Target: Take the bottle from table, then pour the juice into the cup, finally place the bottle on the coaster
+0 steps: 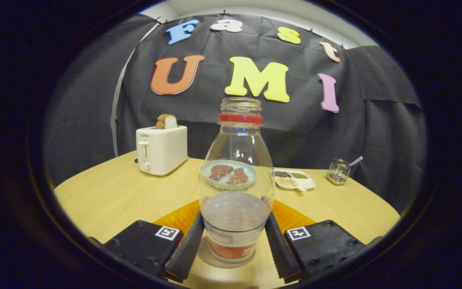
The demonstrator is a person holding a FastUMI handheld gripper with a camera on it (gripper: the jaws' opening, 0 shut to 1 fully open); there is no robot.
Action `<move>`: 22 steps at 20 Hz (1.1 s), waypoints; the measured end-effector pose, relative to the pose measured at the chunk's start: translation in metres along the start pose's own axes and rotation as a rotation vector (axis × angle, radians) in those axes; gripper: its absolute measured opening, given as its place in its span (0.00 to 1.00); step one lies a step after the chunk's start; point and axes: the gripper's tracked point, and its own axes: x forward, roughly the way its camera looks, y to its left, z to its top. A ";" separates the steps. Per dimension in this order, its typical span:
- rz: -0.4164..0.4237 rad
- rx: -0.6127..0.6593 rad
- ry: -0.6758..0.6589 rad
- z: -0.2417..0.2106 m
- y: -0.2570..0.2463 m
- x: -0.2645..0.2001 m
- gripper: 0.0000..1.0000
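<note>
Jaws clamped low on the juice bottle (236, 176), upright w/ cap off (ready for pouring imo). Orange coaster (179, 218) sits on the worktop (110, 196) just beyond; toaster (161, 149) far left.

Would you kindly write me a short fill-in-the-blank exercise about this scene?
1. The gripper has its fingers on either side of the ____.
2. A slice of bread sticks out of the ____.
3. The bottle's ring below its mouth is coloured ____.
Missing words: bottle, toaster, red.
</note>
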 end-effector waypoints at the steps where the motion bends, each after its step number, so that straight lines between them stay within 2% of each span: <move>1: -0.001 0.018 0.005 -0.003 -0.001 0.000 0.83; 4: 0.001 0.027 0.004 0.001 -0.003 -0.008 0.93; 6: 0.012 0.031 -0.016 0.012 -0.002 -0.017 0.95; 9: -0.021 0.016 -0.041 0.026 -0.006 -0.031 0.95; 12: 0.008 0.009 -0.047 0.041 0.004 -0.047 0.97; 15: -0.011 0.024 -0.069 0.061 -0.003 -0.067 0.98; 19: -0.033 0.066 -0.072 0.080 -0.022 -0.100 0.99; 22: -0.054 0.046 -0.087 0.099 -0.040 -0.122 1.00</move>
